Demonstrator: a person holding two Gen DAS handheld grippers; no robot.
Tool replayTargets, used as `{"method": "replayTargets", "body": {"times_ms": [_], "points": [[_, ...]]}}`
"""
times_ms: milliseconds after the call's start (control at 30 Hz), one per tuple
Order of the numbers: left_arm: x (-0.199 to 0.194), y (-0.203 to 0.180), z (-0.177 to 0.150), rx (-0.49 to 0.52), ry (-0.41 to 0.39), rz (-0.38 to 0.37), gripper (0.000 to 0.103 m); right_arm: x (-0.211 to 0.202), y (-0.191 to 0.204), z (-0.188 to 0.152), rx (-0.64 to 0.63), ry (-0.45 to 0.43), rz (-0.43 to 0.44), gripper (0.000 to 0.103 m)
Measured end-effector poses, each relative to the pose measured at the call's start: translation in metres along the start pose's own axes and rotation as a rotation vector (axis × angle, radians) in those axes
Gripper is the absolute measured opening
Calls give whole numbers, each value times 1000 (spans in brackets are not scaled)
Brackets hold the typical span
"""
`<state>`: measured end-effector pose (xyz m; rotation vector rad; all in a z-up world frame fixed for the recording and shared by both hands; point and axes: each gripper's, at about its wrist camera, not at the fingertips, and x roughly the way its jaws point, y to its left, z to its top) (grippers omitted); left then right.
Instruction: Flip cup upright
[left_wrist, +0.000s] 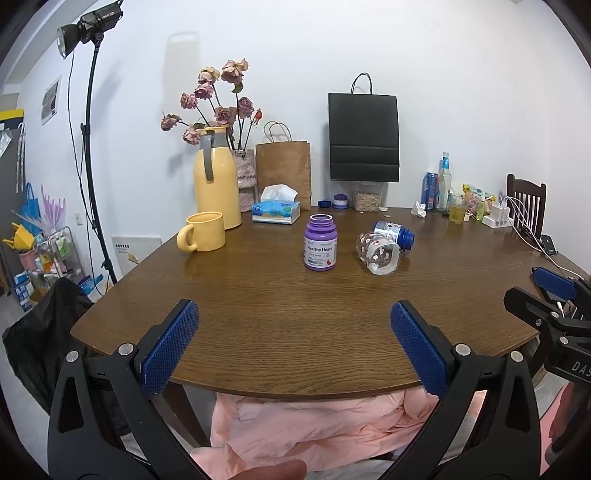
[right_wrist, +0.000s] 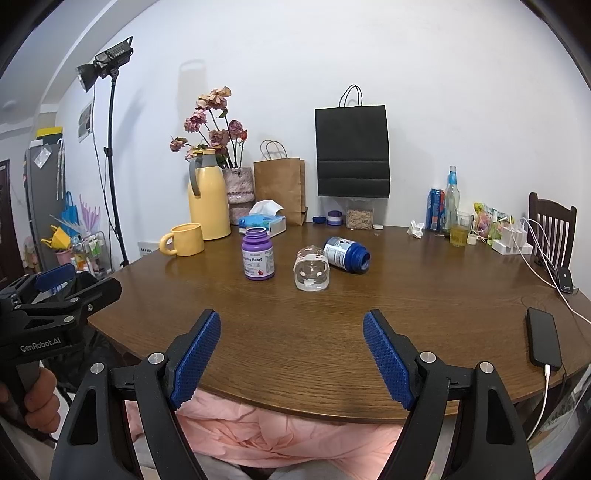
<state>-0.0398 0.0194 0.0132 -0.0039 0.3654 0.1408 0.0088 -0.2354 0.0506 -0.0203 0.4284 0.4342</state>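
Both grippers wide open, left gripper (left_wrist: 293, 345) and right gripper (right_wrist: 291, 356) low in frame, grasping nothing. The clear patterned glass cup (right_wrist: 311, 272) lies tipped mid-frame, touching the toppled blue bottle (right_wrist: 346, 254). Smooth rounded glass, glossy wooden table (right_wrist: 332, 332): a careless nudge could send it rolling

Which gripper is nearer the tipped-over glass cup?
Right, slightly. The right gripper faces the glass cup almost head-on; the left gripper sits further left, cup off to its right.
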Motion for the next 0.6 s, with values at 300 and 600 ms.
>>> {"method": "replayTargets", "body": {"times_ms": [300, 600], "points": [[1, -1, -1, 2, 2, -2, 103, -1, 1, 0, 1, -2, 0, 84], [1, -3, -2, 3, 2, -9, 103, 1, -2, 0, 2, 2, -2, 84]]}}
